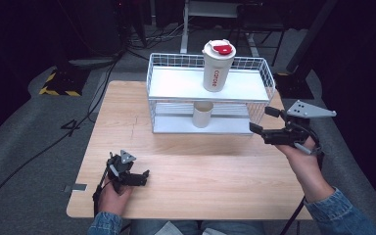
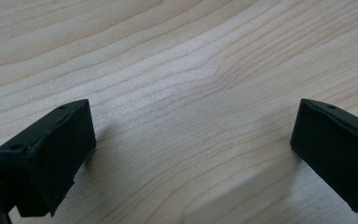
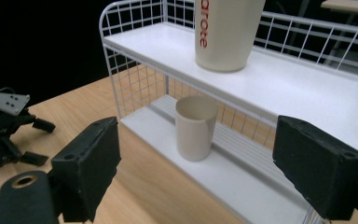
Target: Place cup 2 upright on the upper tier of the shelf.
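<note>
High view: a wooden table (image 1: 200,166) carries a white wire rack (image 1: 149,73) at its far edge. A tall lidded tumbler (image 1: 216,66) stands on the top shelf and a small cup (image 1: 202,114) stands upright on the bottom shelf, near its front edge. The right gripper (image 1: 260,120) hovers at the rack's right end with its jaws apart, seemingly lined up to reach for the cup. The left gripper (image 1: 144,177) rests near the table's near left corner, likely parked out of the way.

Left gripper view: its jaws stand wide over bare wood grain, holding nothing.

Right gripper view: the wide jaws frame the cup, well apart from it. From this low angle the cup's open mouth looks empty.
</note>
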Demonstrator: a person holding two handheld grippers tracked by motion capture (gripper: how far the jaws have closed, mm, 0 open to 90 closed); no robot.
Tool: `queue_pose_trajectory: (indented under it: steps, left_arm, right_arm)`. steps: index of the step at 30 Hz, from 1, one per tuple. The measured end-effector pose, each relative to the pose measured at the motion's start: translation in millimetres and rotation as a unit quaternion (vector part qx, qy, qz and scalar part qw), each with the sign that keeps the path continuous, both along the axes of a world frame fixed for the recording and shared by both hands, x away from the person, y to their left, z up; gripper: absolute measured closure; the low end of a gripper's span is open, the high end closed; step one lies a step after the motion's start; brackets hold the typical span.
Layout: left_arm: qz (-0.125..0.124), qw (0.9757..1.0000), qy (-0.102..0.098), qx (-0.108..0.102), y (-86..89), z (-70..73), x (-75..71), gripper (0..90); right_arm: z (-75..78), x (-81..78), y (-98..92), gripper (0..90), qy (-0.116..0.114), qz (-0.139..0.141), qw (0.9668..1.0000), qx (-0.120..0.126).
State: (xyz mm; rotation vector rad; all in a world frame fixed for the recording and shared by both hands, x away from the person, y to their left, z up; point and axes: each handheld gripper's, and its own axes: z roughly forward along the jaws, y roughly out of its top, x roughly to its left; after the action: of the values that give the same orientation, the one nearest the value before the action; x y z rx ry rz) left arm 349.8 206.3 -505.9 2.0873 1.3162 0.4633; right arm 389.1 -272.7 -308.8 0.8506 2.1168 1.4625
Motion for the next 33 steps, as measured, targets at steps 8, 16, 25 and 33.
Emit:
queue_pose_trajectory:
  steps: [8, 16, 25, 33]
  left_arm:
    - [0.0, 1.0, 0.0, 0.001, 0.0, 0.0, -0.1, 0.4]
    - [-0.002, 1.0, 0.0, 0.0, -0.2, -0.1, -0.6, 0.4]
    - [-0.002, 1.0, 0.0, 0.0, -0.2, -0.1, -0.6, 0.4]
    - [-0.002, 1.0, 0.0, 0.0, -0.2, -0.1, -0.6, 0.4]
  right_arm:
    - [-31.8, -10.6, -10.2, 15.2, 0.033, 0.024, 0.9991, 0.014]
    - [-70.6, -19.7, -1.4, 15.3, 0.032, 0.008, 0.9989, -0.033]
    - [-111.8, -20.5, 9.7, 15.3, 0.086, 0.001, 0.9945, -0.06]
    - [-133.2, -19.1, 14.1, 15.2, 0.114, -0.013, 0.9895, -0.088]
